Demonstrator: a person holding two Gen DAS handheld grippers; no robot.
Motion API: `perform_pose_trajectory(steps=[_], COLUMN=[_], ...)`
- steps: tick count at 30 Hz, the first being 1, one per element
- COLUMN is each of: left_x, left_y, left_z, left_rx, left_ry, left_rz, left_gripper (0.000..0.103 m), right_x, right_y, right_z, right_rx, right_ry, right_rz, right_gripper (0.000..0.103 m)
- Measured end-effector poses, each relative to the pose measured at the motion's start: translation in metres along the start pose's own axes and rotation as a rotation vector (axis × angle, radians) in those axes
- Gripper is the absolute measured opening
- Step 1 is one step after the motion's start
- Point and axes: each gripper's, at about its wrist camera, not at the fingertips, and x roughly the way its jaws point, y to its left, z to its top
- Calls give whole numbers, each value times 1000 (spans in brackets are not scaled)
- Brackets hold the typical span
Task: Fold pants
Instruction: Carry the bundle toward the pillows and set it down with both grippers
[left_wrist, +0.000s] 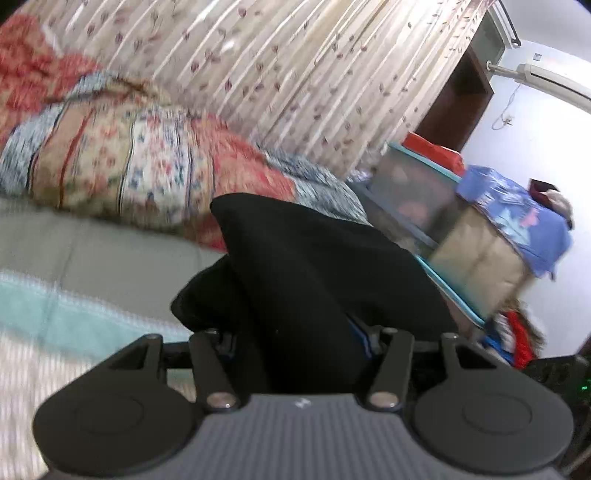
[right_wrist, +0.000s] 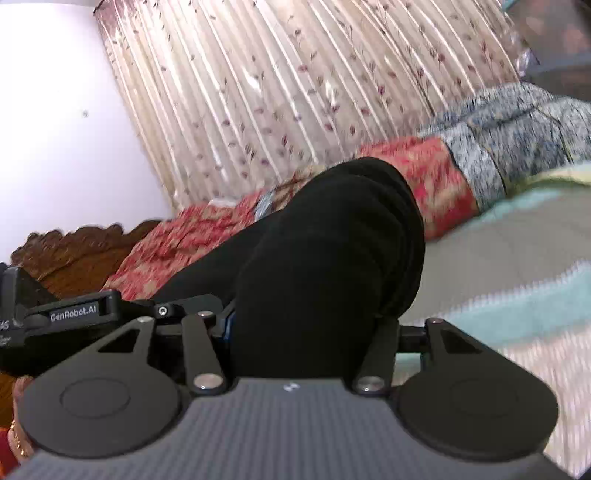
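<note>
**Both tools hold the black pants up over the bed**

I have the left tool closed on a thick bunch of the black pants. The cloth fills the gap between its two sides and puffs up in front of the camera. My right tool is closed on another bunch of the same pants, and there too the cloth is packed tight in the gap. I cannot see the tips of either tool, because the cloth hides them.

I think I am holding two spots at once so the pants hang between my hands and I can lay one half over the other. The pants are lifted, not lying flat.

Below is the bed, with a striped sheet in grey, light green and white. A flowery quilt is heaped at the far side. Behind it hangs a long curtain with small leaves. Past the end of the bed stand some boxes.
</note>
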Motion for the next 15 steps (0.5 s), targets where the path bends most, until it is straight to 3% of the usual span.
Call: perform_pose_trajectory(steps=[3, 6, 9, 11, 12, 15], left_x=[40, 82, 123, 144, 143, 130], left_y=[23, 57, 85, 96, 100, 93], left_z=[6, -6, -35, -57, -66, -66], left_rx=[-10, -59, -77, -60, -55, -68], left_ry=[-13, 35, 133, 211, 184, 156], left_rz=[35, 95, 214, 321, 341, 346], left_gripper=[51, 53, 57, 63, 75, 76], right_x=[38, 72, 108, 131, 128, 111], right_y=[-21, -44, -74, -96, -106, -99], right_z=[3, -12, -44, -70, -79, -76], right_rx=[-16, 5, 70, 144, 189, 164], right_ry=[2, 67, 200, 338, 317, 291], right_rz=[-17, -58, -120, -202, -184, -176], right_gripper=[55, 55, 55, 63, 69, 76])
